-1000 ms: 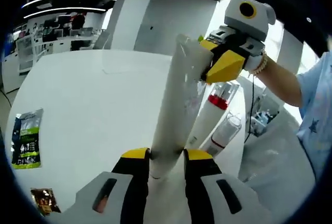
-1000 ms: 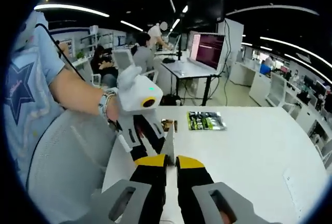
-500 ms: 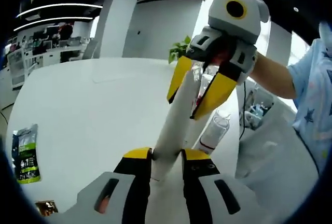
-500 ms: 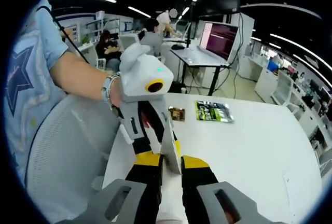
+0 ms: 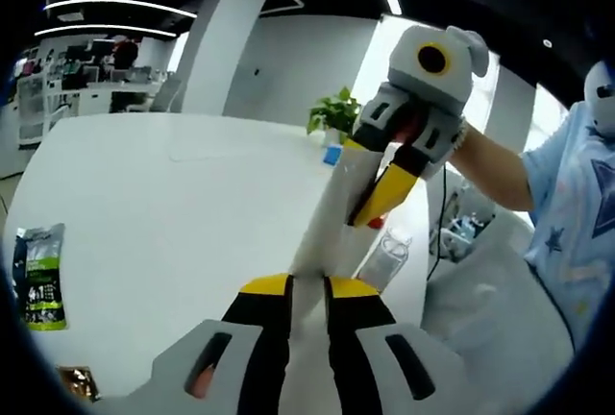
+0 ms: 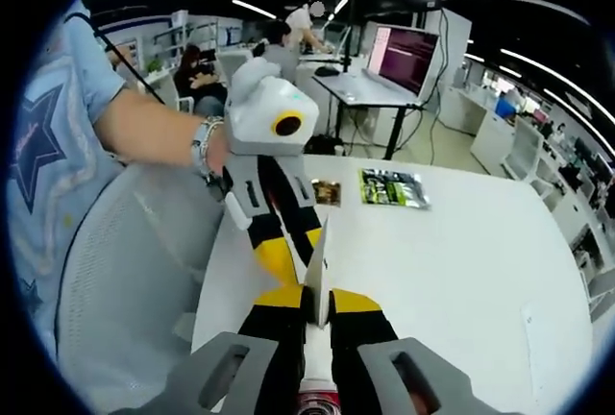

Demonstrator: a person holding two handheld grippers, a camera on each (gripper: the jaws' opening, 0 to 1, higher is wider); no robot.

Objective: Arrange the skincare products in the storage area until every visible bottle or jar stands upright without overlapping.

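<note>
While both grippers pinch one white tube (image 5: 332,213) above the table (image 5: 173,204), left gripper (image 5: 306,292) clamps one end, right gripper (image 6: 315,302) the other; likely steadying it for standing upright. A bottle (image 5: 380,261) lies nearby.

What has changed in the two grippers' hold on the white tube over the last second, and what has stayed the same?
The right gripper, clamped on the far end of the white tube a second ago, opened half a second ago and now grips that end again, flat between its jaws. The left gripper stayed shut on the near end. The bottle beyond the tube and the green packet stayed on the white table.
</note>
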